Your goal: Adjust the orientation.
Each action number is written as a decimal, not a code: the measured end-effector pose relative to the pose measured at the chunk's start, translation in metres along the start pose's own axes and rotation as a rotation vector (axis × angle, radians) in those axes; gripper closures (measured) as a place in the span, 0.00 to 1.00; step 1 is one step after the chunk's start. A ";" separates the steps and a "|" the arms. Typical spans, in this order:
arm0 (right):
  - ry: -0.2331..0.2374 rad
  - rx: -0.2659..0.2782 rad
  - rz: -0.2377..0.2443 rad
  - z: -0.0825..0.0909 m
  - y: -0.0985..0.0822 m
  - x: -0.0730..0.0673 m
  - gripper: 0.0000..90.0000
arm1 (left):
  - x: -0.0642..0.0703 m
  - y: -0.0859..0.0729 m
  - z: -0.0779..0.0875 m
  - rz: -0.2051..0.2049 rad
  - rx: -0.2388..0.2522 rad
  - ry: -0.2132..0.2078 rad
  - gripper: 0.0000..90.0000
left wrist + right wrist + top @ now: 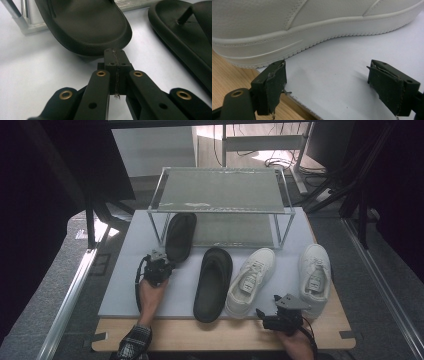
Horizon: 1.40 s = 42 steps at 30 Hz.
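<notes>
The wire shoe rack (220, 207) stands at the far end of the white mat (150, 290), and everything else lies on the person's side of it. One black slipper (180, 236) lies with its toe end pushed under the rack's left corner, beside the left front leg, and its heel end sticks out toward the person. In the left gripper view that slipper (87, 27) has its rounded heel just ahead of the jaw tips, close enough that I cannot tell whether they touch it. The left gripper (161, 262) sits just in front of the rack's left leg, right at the slipper's heel, its jaws pressed flat together with nothing between them.

The second black slipper (214, 282) lies in front of the rack's middle, clear of the first one. To its right, in front of the rack's right half, lies a white sneaker (251, 280), angled, and another white sneaker (315, 275) lies further right, out past the rack's right leg.

The right gripper (265, 316) is held low, well away from the rack, at the near edge of the mat beside the heel of the angled sneaker. Its jaws stand wide apart and empty, the sneaker's sole (312, 37) just beyond them over the mat.
</notes>
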State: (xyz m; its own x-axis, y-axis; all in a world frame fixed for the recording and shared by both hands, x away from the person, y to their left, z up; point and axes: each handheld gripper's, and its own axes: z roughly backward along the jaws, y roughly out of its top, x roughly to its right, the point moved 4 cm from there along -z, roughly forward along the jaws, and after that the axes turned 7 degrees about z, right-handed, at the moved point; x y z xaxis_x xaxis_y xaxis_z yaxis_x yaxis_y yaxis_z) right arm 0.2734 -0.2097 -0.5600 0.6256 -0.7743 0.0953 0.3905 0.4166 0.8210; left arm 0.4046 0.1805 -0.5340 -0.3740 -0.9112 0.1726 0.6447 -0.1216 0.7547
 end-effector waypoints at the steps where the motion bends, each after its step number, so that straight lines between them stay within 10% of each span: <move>1: 0.000 0.000 0.000 0.000 0.000 0.000 0.17 | 0.000 0.002 -0.001 0.000 0.001 0.004 1.00; 42: 0.001 0.003 0.002 0.000 0.000 0.000 0.17 | -0.013 0.046 -0.050 0.016 -0.003 0.118 1.00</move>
State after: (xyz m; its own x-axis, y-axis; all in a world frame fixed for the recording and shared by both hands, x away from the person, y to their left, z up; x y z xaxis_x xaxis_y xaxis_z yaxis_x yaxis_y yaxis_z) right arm 0.2737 -0.2098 -0.5601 0.6267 -0.7733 0.0965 0.3872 0.4165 0.8226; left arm 0.4725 0.1674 -0.5328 -0.2828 -0.9530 0.1085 0.6521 -0.1081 0.7504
